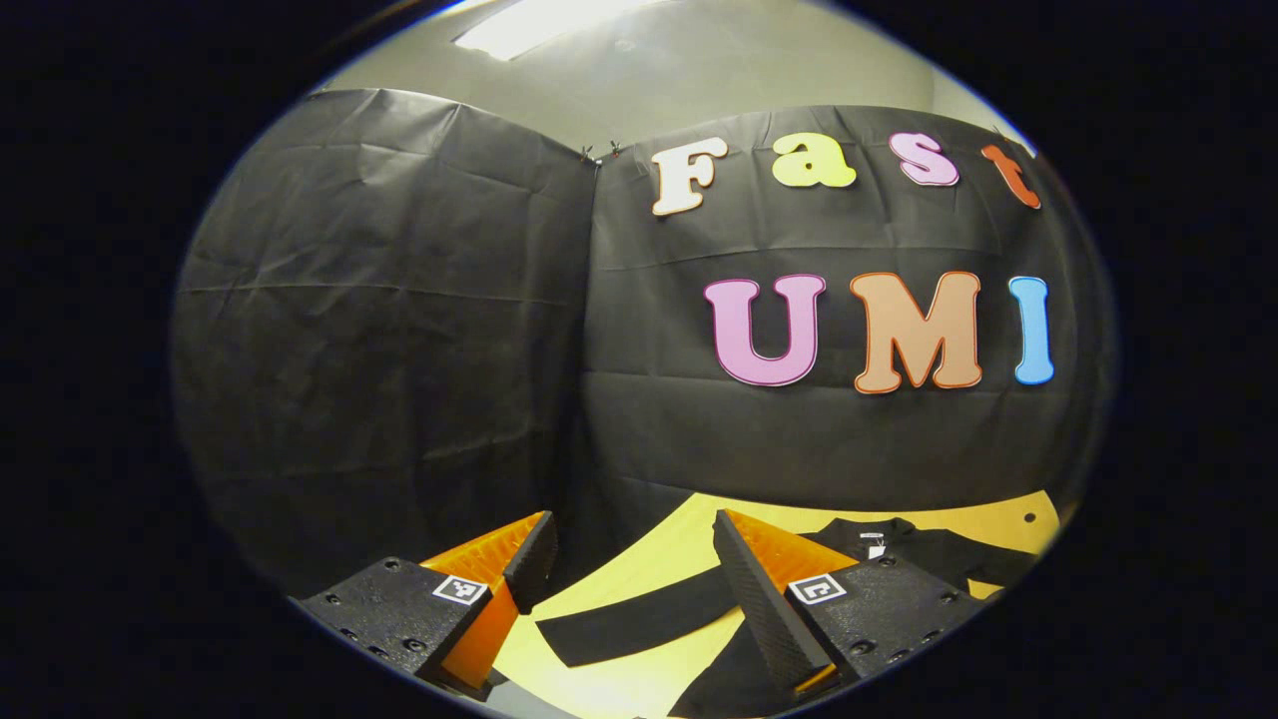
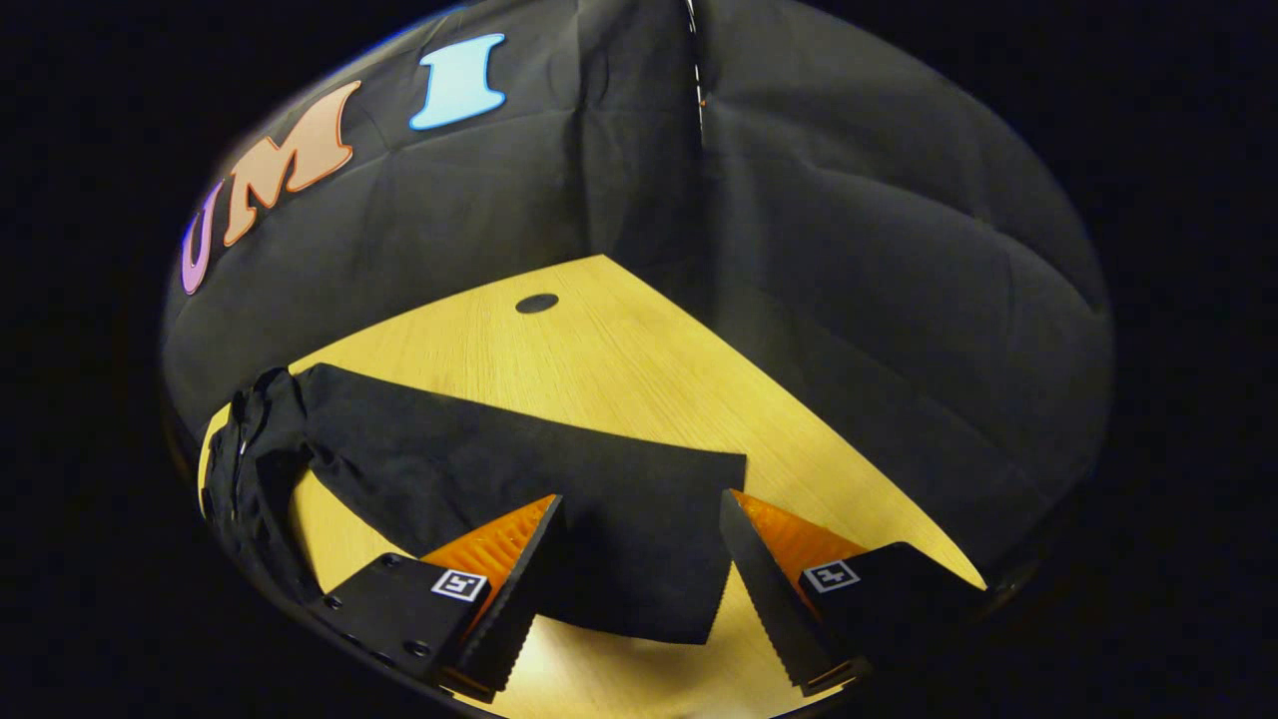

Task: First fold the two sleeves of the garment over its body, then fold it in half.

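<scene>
Both claws were open, empty. Black shirt (image 2: 449,469) lay flat on the table (image 2: 619,340), sleeves out. Right claw (image 2: 639,589) hovered over the right sleeve (image 2: 619,529); we should pinch its cuff edge. Left claw (image 1: 629,589) was above the other sleeve (image 1: 639,624).

A little booth for recording

We see black cloth walls (image 1: 399,330) hung around a yellow wooden table (image 2: 619,340), with a plain ceiling and a light (image 1: 539,25) above.

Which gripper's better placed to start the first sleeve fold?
Right, probably. The right gripper is open with a sleeve's cuff end lying flat on the table between its fingers. The left gripper, also open, points higher, its sleeve lying farther ahead.
</scene>
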`<action>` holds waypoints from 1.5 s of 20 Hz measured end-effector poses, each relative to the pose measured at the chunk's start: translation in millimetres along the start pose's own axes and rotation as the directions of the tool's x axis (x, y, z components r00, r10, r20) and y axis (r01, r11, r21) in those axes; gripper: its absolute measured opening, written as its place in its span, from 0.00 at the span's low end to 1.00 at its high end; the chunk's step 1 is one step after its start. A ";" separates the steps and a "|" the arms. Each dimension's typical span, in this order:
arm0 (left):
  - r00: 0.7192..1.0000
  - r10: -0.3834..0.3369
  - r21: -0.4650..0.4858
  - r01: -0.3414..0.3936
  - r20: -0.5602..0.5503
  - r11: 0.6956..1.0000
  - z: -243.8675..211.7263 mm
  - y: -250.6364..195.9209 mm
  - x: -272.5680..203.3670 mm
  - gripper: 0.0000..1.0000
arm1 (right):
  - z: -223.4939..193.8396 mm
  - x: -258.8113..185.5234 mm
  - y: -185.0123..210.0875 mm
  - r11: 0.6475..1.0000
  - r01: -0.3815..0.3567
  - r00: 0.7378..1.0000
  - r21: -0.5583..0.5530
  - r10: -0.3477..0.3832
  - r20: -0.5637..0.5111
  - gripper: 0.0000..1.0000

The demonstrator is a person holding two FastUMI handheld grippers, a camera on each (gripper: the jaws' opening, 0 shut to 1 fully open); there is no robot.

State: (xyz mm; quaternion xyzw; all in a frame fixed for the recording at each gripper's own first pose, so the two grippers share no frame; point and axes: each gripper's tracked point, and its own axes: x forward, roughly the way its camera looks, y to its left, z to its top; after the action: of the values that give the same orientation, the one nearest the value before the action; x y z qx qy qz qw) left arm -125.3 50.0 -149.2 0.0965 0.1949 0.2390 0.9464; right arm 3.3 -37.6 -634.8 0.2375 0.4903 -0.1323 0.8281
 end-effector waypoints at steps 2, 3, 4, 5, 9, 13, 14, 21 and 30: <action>1.000 -0.002 0.011 0.002 -0.001 1.000 1.1 -2.6 3.1 0.92 | 3.1 3.7 -1.1 1.000 0.013 1.000 -0.022 -0.013 0.012 0.94; 1.000 -0.008 0.013 0.008 -0.004 1.000 -0.5 -4.2 4.3 0.92 | -0.5 5.3 -0.4 0.999 0.017 1.000 -0.036 -0.017 0.001 0.97; 1.000 -0.017 0.011 0.018 -0.009 1.000 -2.0 -8.3 4.8 0.93 | 0.3 3.5 -1.3 0.999 0.020 1.000 -0.046 -0.019 0.015 0.97; 1.000 -0.026 0.009 0.026 -0.015 1.000 -3.3 -12.4 6.5 0.92 | -1.4 4.2 -1.6 0.999 0.020 1.000 -0.043 -0.019 0.016 0.96; 0.999 -0.038 0.009 0.038 -0.015 0.999 -4.5 -18.8 12.1 0.94 | -0.9 3.0 -1.9 0.999 0.016 1.000 -0.035 -0.015 0.025 0.98; 0.999 -0.045 0.005 0.045 -0.010 0.999 -4.6 -21.4 17.8 0.94 | -0.1 4.0 12.8 0.999 -0.017 1.000 -0.044 0.019 0.025 0.81; 0.999 -0.046 0.005 0.046 -0.013 0.999 -6.1 -21.8 18.2 0.95 | -2.9 6.0 18.4 0.999 -0.022 0.999 -0.050 0.023 0.025 0.74; 0.998 -0.051 -0.010 0.051 -0.024 0.999 -11.7 -19.6 15.8 0.94 | -2.9 6.6 31.4 0.998 -0.027 0.999 -0.062 0.030 0.042 0.12; 0.998 -0.052 -0.039 0.050 -0.033 0.998 -16.7 -8.9 11.8 0.95 | 26.0 -18.4 39.6 0.998 -0.036 0.999 -0.052 0.038 0.035 0.05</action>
State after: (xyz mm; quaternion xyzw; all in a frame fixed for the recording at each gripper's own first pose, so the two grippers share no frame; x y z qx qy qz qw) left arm -119.0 49.5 -170.5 0.0692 0.2090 0.2200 0.9503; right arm 31.7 -17.7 -597.7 0.2226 0.4741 -0.1084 0.8449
